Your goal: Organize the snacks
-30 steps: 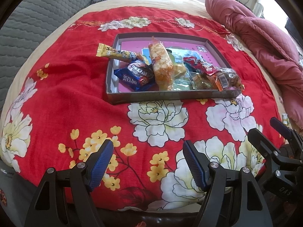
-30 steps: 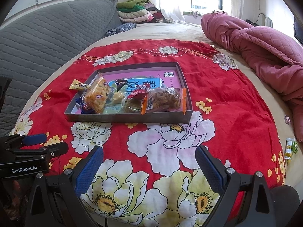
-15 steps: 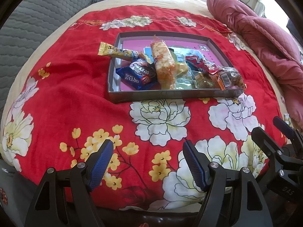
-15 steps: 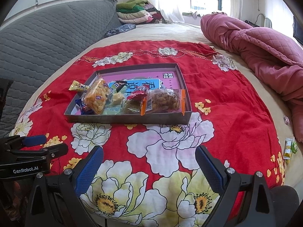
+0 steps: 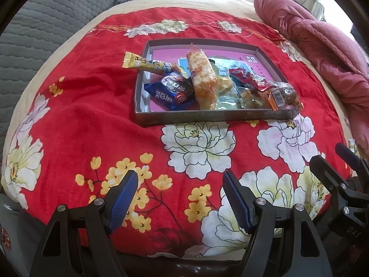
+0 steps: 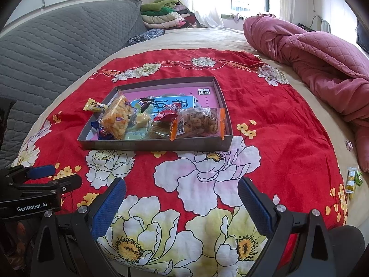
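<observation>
A shallow grey box (image 5: 207, 116) (image 6: 156, 144) sits on the red flowered blanket and holds several wrapped snacks. Among them are a tall orange puffed-snack pack (image 5: 203, 78) (image 6: 116, 118), a blue cookie pack (image 5: 170, 91), a yellow bar (image 5: 147, 64) (image 6: 94, 105) that hangs over the left wall, and an orange-edged clear pack (image 5: 276, 94) (image 6: 198, 122) at the right. My left gripper (image 5: 180, 196) is open and empty, well short of the box. My right gripper (image 6: 182, 200) is open and empty too.
A pink quilt (image 6: 311, 53) is heaped at the right. A grey padded headboard (image 6: 46, 39) runs along the left. Small green-yellow packets (image 6: 352, 180) lie off the blanket near the bed's right edge. Folded clothes (image 6: 166, 16) are stacked at the far end.
Both grippers have drifted slightly; the box sits a little lower in the left view and a touch farther off in the right view. Nothing was grasped or moved.
</observation>
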A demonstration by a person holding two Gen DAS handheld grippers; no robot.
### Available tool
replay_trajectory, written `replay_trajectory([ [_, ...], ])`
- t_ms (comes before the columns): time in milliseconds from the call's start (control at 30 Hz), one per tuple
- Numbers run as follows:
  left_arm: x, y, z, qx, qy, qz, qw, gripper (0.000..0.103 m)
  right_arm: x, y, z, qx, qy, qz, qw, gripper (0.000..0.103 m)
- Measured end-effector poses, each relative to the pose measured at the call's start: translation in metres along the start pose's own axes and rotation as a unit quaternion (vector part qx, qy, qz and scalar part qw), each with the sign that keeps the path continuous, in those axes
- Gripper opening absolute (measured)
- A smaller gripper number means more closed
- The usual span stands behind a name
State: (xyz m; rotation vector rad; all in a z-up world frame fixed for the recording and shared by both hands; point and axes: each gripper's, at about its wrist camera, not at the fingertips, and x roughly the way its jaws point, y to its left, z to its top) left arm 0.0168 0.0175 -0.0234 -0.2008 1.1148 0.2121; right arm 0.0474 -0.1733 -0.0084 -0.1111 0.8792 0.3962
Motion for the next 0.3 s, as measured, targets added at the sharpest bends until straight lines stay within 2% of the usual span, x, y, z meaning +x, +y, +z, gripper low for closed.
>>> replay_trajectory([
  [67,0.0,0.0,0.001,-0.001,-0.004,-0.007,1.0,0.077,0.001,0.0,0.0,0.0,0.0,0.0,1.0,0.098],
  [167,-0.004,0.006,0.011,-0.01,-0.042,-0.038,0.9984,0.077,0.002,-0.001,0.0,0.003,-0.001,0.002,1.0,0.098],
  [300,-0.01,0.025,0.031,-0.016,-0.096,-0.002,0.9952,0.077,0.012,-0.015,0.005,0.026,-0.007,0.013,1.0,0.098],
])
